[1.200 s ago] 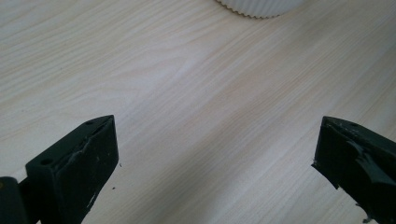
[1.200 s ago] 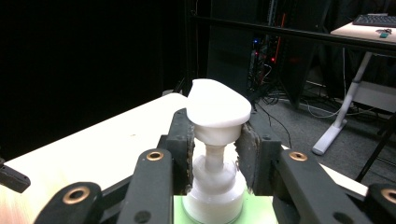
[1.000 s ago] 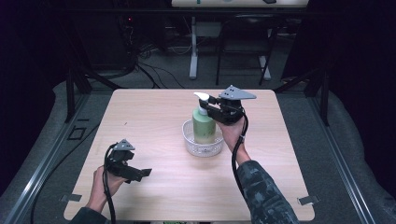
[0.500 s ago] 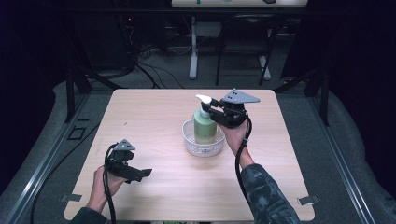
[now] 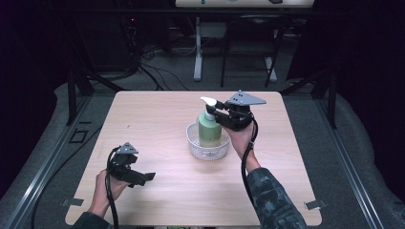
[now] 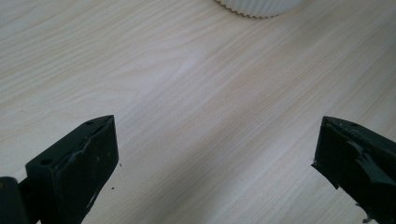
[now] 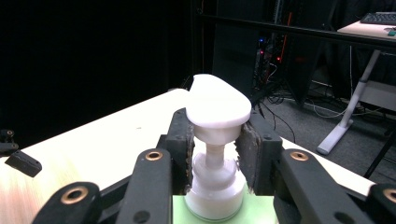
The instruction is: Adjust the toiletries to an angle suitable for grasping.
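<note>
— Bottle (image 5: 208, 131), green with a white pump, stands upright in a white ribbed bowl (image 5: 208, 149) near the middle of the wooden table (image 5: 157, 119). Can you tell from above what grips it?

— From the high view the right gripper (image 5: 218, 106) reaches in from the bottle's right side at pump height, but the contact itself is too small to read there. The right gripper view settles it: the two black jaws are closed on the white collar (image 7: 215, 175) below the pump head (image 7: 217, 108), one on each side, with the thin stem between them and the head sitting just above the jaw tips.

— And the bowl?

— The right gripper view shows none of it, just a strip of the green body at the bottom edge. The left gripper view catches the bowl's ribbed white base (image 6: 259, 7) at its top edge, well beyond the jaws.

— What about the left gripper (image 5: 147, 177)?

— It sits low over the near left part of the table, well apart from the bowl. Its own view shows the jaws spread wide with bare wood grain between them and nothing held.

— Anything else around?

— Dark floor, cables and desk legs (image 5: 197, 47) behind the table in the high view.
</note>
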The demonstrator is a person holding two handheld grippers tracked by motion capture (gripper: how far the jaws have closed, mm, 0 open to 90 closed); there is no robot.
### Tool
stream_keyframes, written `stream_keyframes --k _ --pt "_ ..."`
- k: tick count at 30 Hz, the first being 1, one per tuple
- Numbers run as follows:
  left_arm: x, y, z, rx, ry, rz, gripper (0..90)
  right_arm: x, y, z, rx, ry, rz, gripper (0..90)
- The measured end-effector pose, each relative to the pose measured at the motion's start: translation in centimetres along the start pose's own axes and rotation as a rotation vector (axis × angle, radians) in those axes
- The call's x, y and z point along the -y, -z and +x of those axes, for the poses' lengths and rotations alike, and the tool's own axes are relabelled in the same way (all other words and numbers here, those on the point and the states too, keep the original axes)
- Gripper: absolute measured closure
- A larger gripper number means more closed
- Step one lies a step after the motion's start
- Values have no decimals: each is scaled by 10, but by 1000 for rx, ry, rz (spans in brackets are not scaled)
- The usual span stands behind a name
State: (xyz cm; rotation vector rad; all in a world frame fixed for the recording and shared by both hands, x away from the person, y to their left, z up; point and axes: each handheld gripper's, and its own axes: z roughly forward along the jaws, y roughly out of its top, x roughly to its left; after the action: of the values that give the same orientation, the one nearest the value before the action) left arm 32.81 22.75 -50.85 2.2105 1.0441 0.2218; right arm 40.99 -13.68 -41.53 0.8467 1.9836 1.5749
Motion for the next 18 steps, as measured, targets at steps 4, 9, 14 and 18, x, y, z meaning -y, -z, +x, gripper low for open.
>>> stream_keyframes --k 4,9,14,18 --pt "0 0 -1 -1 -1 -2 0 -1 2 0 -2 -5 -4 633" --pt "0 0 -1 0 0 1 0 -4 6 -1 3 -11 -6 507" --pt "0 0 -1 -1 -1 0 0 -6 11 -1 20 -30 3 307" --pt "0 0 -1 0 -1 0 0 -8 16 -2 32 -55 5 171"
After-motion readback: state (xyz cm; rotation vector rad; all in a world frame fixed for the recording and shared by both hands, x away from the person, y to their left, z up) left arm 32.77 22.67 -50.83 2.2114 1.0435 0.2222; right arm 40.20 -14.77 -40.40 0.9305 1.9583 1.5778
